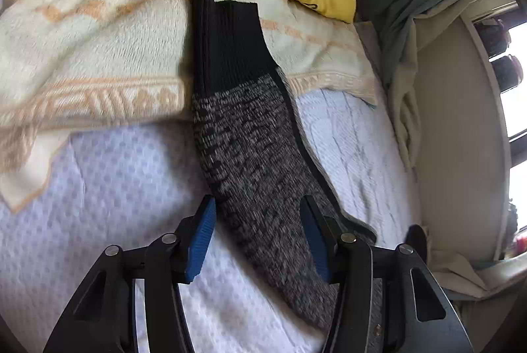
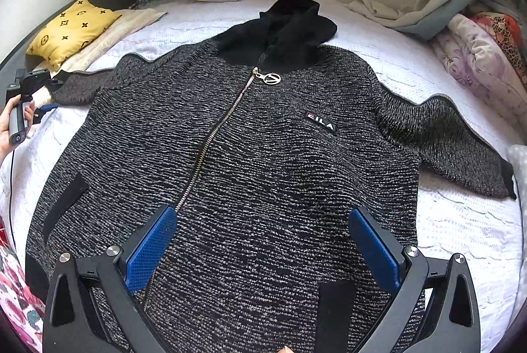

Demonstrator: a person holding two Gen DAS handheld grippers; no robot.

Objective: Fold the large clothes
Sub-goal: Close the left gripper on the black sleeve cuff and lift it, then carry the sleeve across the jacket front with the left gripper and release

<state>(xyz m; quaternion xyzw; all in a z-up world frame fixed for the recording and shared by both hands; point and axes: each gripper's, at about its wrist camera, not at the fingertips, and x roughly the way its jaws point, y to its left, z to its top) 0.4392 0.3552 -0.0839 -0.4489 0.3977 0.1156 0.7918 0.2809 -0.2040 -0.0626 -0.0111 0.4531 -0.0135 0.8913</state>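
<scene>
Jacket (image 2: 263, 162), knitted: soft, floppy, fairly heavy, flat on bed (image 2: 444, 237). Best held by sleeve (image 1: 250, 155); left hand-held gripper (image 1: 257, 241) half-open astride it, right hand-held gripper (image 2: 263, 241) wide.

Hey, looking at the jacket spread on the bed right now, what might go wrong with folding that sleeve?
1. The left gripper straddles the sleeve with its jaws not yet pressing; it may pinch the bedsheet too.
2. The sleeve's black cuff lies on the cream blanket and may drag it along.
3. The right gripper hovers open over the jacket, so the body may shift.
</scene>
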